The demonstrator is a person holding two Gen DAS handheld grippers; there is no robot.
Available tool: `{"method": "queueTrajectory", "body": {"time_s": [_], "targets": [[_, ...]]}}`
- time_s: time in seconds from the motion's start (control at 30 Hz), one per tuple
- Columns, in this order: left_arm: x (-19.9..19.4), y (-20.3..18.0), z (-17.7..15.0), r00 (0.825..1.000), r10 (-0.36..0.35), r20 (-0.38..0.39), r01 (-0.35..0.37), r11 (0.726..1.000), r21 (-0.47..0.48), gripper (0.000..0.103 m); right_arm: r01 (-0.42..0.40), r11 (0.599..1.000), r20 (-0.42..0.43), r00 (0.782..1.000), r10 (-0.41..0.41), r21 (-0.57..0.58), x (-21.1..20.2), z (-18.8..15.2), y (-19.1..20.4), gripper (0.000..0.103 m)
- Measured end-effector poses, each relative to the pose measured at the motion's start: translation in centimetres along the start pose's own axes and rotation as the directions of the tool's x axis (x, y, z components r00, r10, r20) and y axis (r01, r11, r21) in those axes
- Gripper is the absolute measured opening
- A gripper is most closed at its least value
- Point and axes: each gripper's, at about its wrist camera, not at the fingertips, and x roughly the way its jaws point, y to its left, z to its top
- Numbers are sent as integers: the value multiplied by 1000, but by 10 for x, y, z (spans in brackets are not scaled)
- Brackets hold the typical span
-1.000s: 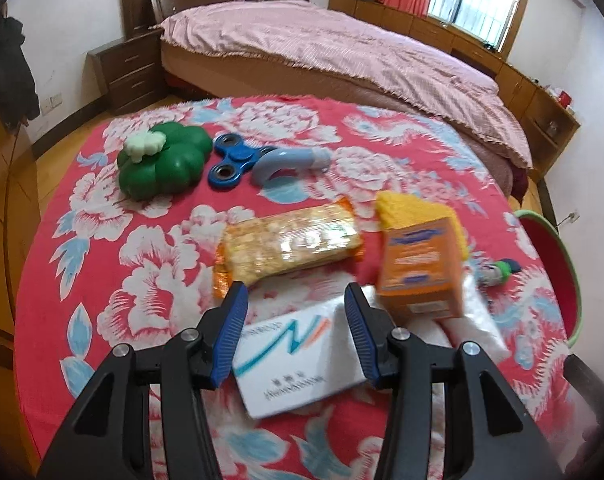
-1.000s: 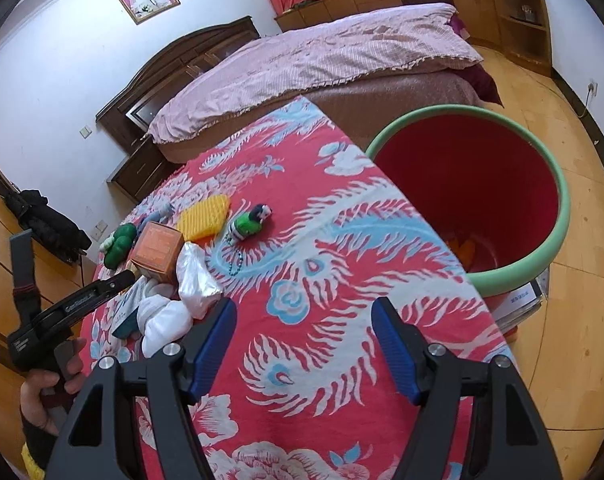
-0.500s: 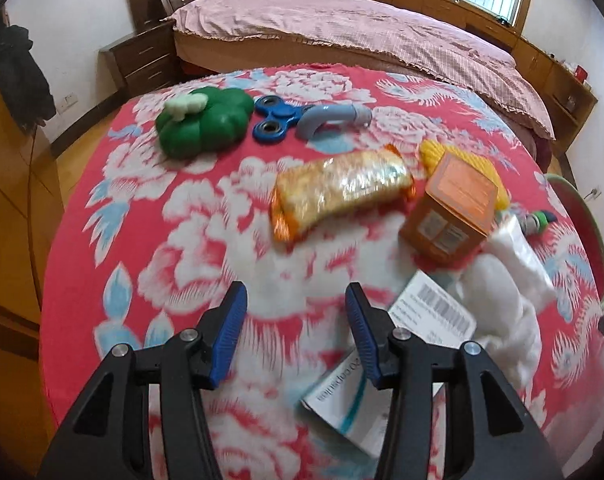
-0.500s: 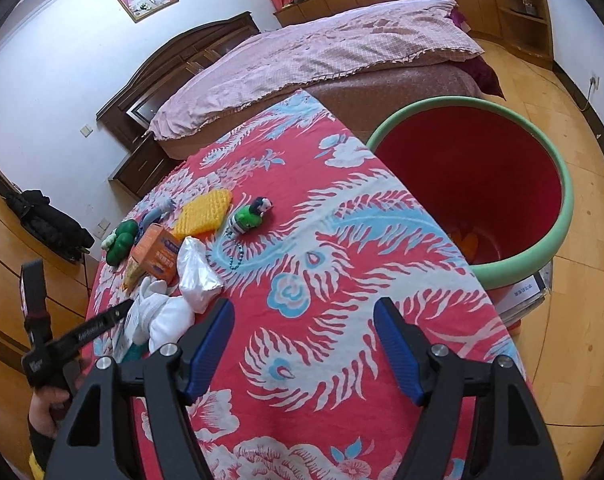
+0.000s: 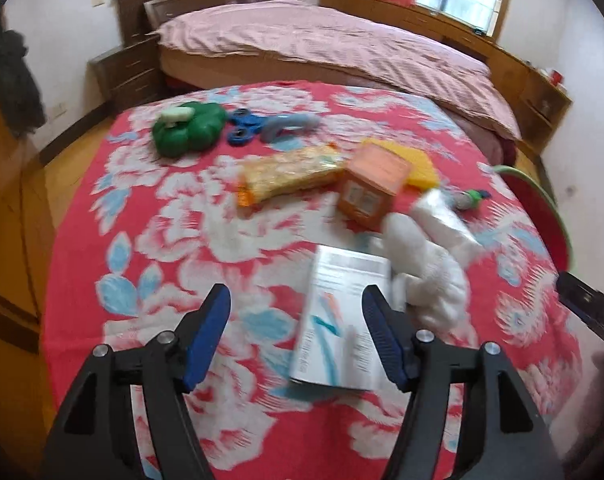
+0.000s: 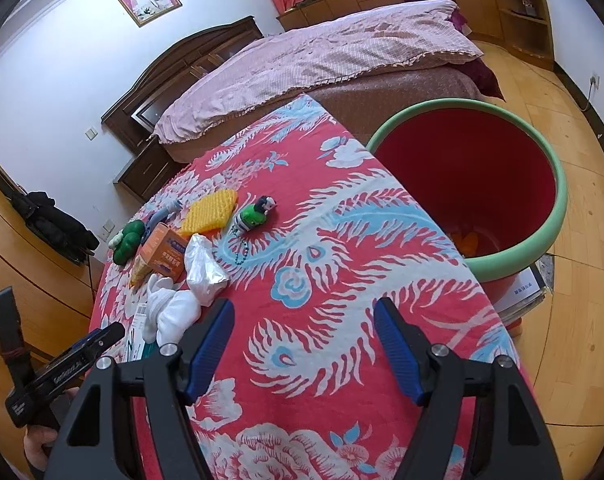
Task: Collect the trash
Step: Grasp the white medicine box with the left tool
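On the red flowered tablecloth [image 5: 182, 240] a flat white box with blue and orange stripes [image 5: 338, 320] lies under my left gripper [image 5: 296, 320]. The jaws are opening. The box sits between them close to the right finger, and no pad presses on it. Beyond it are crumpled white tissue [image 5: 422, 276], an orange carton [image 5: 372, 192] and a snack packet [image 5: 290, 176]. My right gripper [image 6: 304, 340] hovers open over bare cloth with nothing between its fingers. The red bin with a green rim [image 6: 550, 184] stands beside the table, up and to the right.
A yellow sponge [image 6: 212, 214], a green figurine on a bead chain [image 6: 256, 216], a green toy [image 5: 186, 132], a blue spinner [image 5: 242, 128] and a grey pipe piece [image 5: 290, 124] lie further back. A bed [image 5: 322, 40] stands behind the table. A hand [image 6: 42, 440] holds the left gripper.
The left gripper has shifted across the table and its jaws have widened. The white box now lies lengthwise by the right finger. The right gripper has stayed put.
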Motion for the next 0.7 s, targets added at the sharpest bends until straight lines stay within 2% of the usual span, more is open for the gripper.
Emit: {"method": "queueTrajectory", "body": {"time_s": [0.1, 0.3, 0.47, 0.53, 0.6, 0.7], "targets": [[5, -9, -4, 998, -41, -37, 41, 999, 18, 68, -2, 1000, 3, 1000, 2, 3, -2, -1, -1, 74], [18, -18, -12, 997, -21, -77, 25, 998, 55, 68, -2, 1000, 20, 1000, 2, -7, -9, -3, 0, 74], [22, -16, -15, 997, -25, -70, 28, 999, 47, 68, -4, 1000, 11, 1000, 4, -14, -8, -5, 3, 74], [25, -11, -14, 997, -5, -74, 8, 1000, 30, 68, -4, 1000, 7, 1000, 5, -29, -8, -5, 8, 74], [27, -5, -14, 997, 3, -79, -3, 1000, 5, 59, -4, 999, 7, 1000, 4, -39, -7, -5, 12, 74], [25, 5, -15, 998, -7, -68, 4, 999, -32, 56, -4, 998, 4, 1000, 4, -60, -5, -6, 19, 75]]}}
